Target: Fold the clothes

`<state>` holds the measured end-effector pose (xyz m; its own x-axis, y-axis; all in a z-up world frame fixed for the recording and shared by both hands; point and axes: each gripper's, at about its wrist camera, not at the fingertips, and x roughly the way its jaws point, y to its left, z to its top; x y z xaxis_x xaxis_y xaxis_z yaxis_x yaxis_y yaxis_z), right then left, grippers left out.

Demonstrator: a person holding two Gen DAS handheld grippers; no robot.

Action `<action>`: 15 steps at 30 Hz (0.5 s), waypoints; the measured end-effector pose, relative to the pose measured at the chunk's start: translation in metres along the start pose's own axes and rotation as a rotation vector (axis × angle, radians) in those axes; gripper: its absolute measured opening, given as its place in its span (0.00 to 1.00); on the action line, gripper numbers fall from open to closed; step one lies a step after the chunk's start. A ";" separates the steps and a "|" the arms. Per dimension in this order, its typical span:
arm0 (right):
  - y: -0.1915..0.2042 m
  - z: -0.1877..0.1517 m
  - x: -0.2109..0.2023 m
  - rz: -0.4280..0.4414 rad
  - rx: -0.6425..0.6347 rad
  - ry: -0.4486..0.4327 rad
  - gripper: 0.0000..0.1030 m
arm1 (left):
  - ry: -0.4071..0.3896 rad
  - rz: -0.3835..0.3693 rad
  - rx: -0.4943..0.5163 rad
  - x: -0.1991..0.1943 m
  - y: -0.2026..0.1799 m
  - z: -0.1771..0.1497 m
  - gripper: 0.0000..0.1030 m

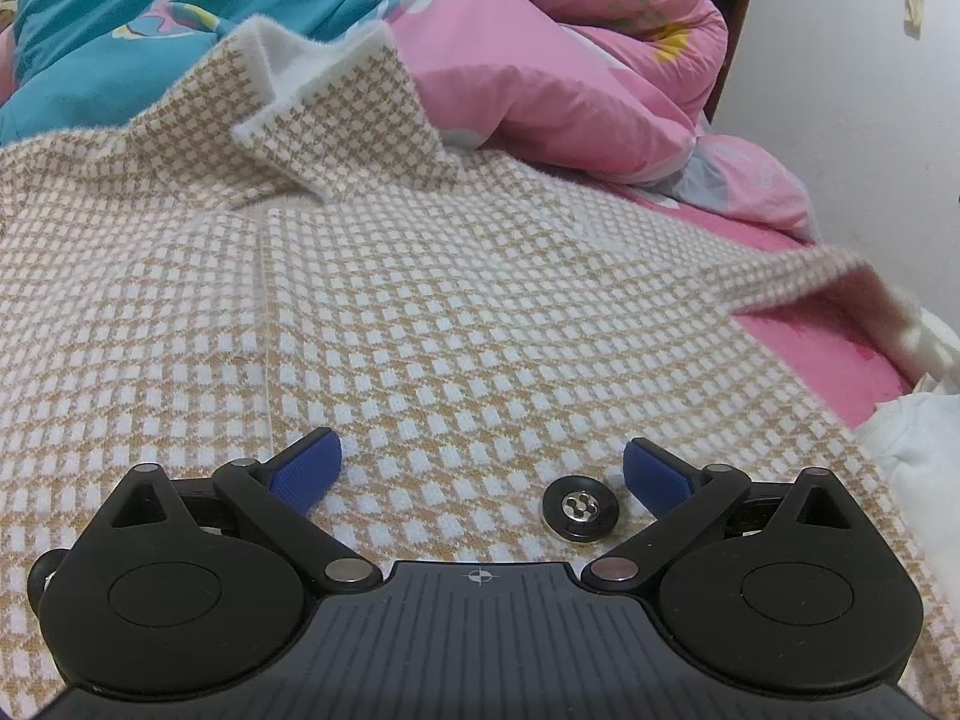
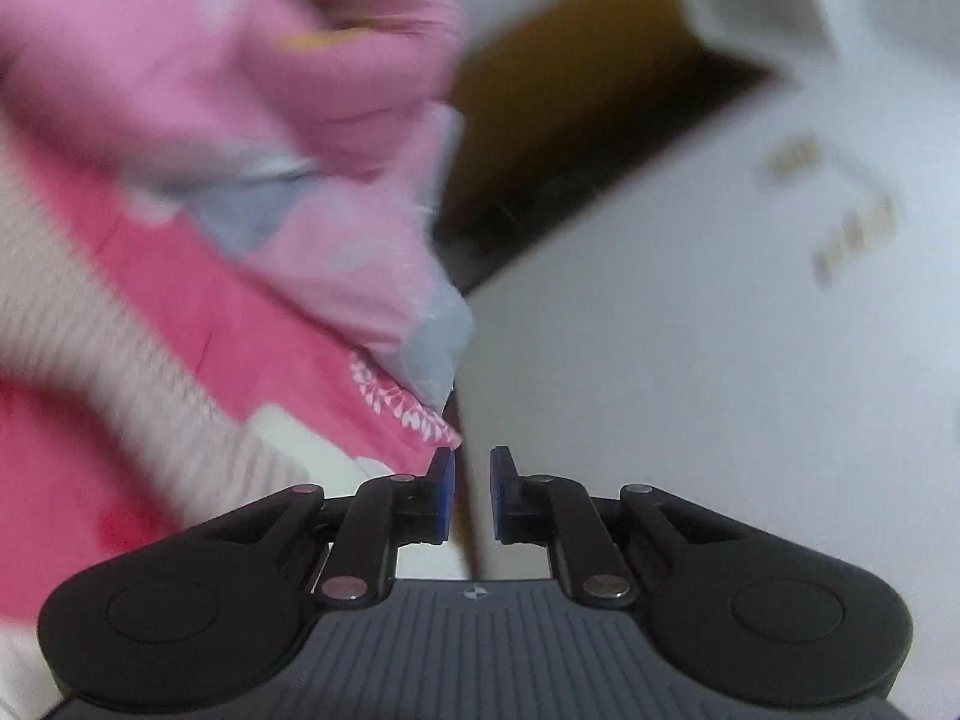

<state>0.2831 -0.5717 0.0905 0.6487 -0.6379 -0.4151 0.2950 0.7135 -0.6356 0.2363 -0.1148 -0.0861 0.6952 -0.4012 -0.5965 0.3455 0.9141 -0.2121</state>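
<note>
A tan-and-white checked knit cardigan (image 1: pixel 420 300) lies spread on the bed, its collar (image 1: pixel 336 114) folded open at the far end. A dark round button (image 1: pixel 580 507) sits on the cloth near my right fingertip. My left gripper (image 1: pixel 483 450) hovers low over the cardigan, open wide, nothing between its blue pads. At the right one sleeve (image 1: pixel 798 282) is raised off the sheet and blurred. The right wrist view is blurred: the sleeve (image 2: pixel 120 360) runs along the left. My right gripper (image 2: pixel 472 462) points at the bed's edge with a narrow gap and nothing visible between the pads.
A pink quilt (image 1: pixel 570 60) and a teal patterned quilt (image 1: pixel 180 0) are heaped behind the cardigan. Pink sheet (image 1: pixel 828 354) shows at the right, with a white cloth (image 1: pixel 912 438) beside it. A white wall (image 2: pixel 690 360) and a brown panel (image 2: pixel 570 90) stand past the bed.
</note>
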 end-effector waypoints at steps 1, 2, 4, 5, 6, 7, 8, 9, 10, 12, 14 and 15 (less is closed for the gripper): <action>-0.010 0.002 0.001 0.039 0.108 0.023 0.17 | 0.001 0.000 0.001 0.000 0.000 0.000 0.99; -0.018 0.003 0.002 0.099 0.234 0.051 0.22 | 0.001 0.001 0.002 0.001 0.000 0.000 0.99; -0.033 -0.004 0.013 0.291 0.534 0.140 0.45 | 0.002 0.002 0.004 0.001 0.000 0.000 0.99; -0.032 -0.014 0.021 0.380 0.669 0.196 0.45 | 0.003 0.001 0.003 0.001 0.000 0.000 0.99; -0.030 -0.025 0.029 0.467 0.801 0.253 0.45 | 0.003 0.001 0.003 0.001 0.000 0.000 0.99; -0.028 -0.037 0.037 0.554 0.931 0.312 0.45 | 0.003 0.001 0.003 0.001 0.000 0.000 0.99; -0.021 -0.048 0.047 0.602 1.035 0.385 0.45 | 0.003 0.001 0.002 0.001 0.000 0.000 0.99; -0.013 -0.059 0.057 0.640 1.131 0.462 0.45 | 0.003 0.001 0.002 0.001 0.000 0.000 0.99; -0.003 -0.069 0.063 0.661 1.198 0.509 0.46 | 0.003 0.000 0.002 0.001 0.000 0.000 0.99; 0.017 -0.088 0.071 0.694 1.317 0.588 0.46 | 0.003 -0.001 0.001 0.002 0.000 0.000 0.99; 0.031 -0.102 0.076 0.670 1.389 0.598 0.46 | 0.002 -0.003 0.000 0.001 0.000 0.000 0.99; 0.036 -0.109 0.079 0.654 1.441 0.593 0.46 | 0.003 -0.004 -0.001 0.001 0.000 0.001 0.99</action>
<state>0.2686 -0.6283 -0.0360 0.6773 0.0755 -0.7318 0.6743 0.3343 0.6585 0.2377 -0.1150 -0.0865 0.6921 -0.4045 -0.5978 0.3473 0.9127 -0.2155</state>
